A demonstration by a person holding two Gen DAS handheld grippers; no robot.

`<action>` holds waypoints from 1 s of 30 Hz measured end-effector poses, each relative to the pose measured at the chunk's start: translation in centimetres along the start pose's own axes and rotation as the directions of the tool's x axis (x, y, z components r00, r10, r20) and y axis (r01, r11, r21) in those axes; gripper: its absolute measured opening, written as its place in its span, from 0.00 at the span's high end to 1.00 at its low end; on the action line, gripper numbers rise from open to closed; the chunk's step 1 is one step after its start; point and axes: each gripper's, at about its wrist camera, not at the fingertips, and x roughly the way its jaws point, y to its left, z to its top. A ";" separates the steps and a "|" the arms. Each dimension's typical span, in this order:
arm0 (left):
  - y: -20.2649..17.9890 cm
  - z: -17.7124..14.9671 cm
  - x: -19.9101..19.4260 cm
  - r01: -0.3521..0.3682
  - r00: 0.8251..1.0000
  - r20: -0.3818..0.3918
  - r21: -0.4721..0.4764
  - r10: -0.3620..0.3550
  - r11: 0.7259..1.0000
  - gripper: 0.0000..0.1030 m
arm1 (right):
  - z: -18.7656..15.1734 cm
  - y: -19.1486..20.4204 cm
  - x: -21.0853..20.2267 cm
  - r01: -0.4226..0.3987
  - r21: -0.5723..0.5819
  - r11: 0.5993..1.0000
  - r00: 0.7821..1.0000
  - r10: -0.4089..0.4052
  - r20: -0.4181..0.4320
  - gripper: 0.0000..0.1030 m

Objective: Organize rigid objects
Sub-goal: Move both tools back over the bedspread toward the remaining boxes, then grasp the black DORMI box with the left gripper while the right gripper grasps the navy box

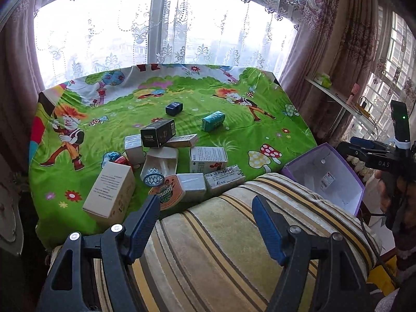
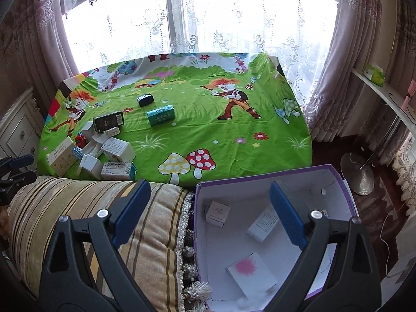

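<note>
The left gripper (image 1: 205,208) hangs spread and empty over a striped cushion (image 1: 234,247). The right gripper (image 2: 210,197) is likewise spread and empty, above the purple bin (image 2: 335,176), which sits right of the cushion and holds three white boxes (image 2: 262,223) lying flat. On the green sheet (image 1: 260,130), a pile of boxes (image 1: 208,158) sits near-left. The black box (image 1: 158,132) tops it, long axis running left-right. Farther off, the teal box (image 1: 213,121) lies with its long axis running left-right, tilted up to the right, and the blue box (image 1: 173,108) sits beyond.

Purple box's (image 1: 325,179) near corner behind cushion (image 1: 234,234).
</note>
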 end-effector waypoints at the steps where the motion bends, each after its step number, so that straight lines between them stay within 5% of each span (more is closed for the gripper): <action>1: 0.6 0.3 0.0 0.007 1.000 0.002 -0.010 -0.007 1.000 0.28 | 0.4 0.2 0.2 -0.010 0.001 1.000 1.000 0.010 -0.001 0.09; 13: 7.1 4.2 2.4 0.017 0.999 -0.041 -0.042 -0.018 0.999 0.28 | 6.0 2.6 4.2 -0.043 -0.047 0.998 0.999 0.042 -0.023 0.09; 30: 9.5 11.8 13.8 0.103 0.973 -0.211 0.055 -0.089 0.993 0.28 | 14.6 8.7 15.7 -0.150 -0.153 0.977 0.980 0.127 -0.153 0.09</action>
